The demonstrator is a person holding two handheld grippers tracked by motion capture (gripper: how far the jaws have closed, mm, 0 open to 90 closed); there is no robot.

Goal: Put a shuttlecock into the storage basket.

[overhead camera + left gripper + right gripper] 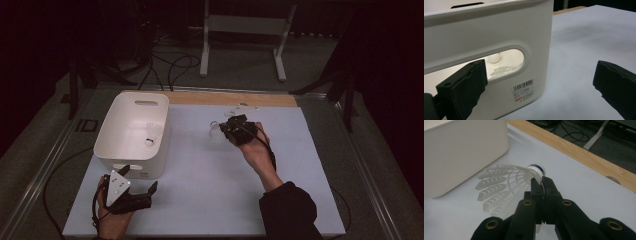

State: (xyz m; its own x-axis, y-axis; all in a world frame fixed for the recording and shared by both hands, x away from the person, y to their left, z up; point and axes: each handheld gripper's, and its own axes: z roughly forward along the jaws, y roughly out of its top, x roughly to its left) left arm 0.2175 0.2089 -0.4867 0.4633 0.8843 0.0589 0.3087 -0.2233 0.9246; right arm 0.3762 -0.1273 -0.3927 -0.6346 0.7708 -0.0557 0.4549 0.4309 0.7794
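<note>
I've got the right gripper (231, 129) out mid-surface, jaws clenched on a shuttlecock (506, 185), pinching its plastic skirt close to the cork; in the right gripper view the white cork with its blue band points far, skirt fanning toward the bin (116, 131). In the high view the shuttle sits just left of the jaws, lifted or barely off the white surface (210, 200), I can't tell which. The bin is well left of it, and one shuttlecock (151, 140) already lies inside, also visible through the near handle slot in the left gripper view. My left gripper (134, 180) waits at the near left, just by the bin's near wall, jaws released and wide, holding nothing. More pale pieces lie far on the surface by the wood strip (235, 98), too small to make out. Step in hand, as I read it: carry to bin. Next move calls for lifting clear of the rim, moving left over the opening, then letting go; the light skirt grip could let it swing.
</note>
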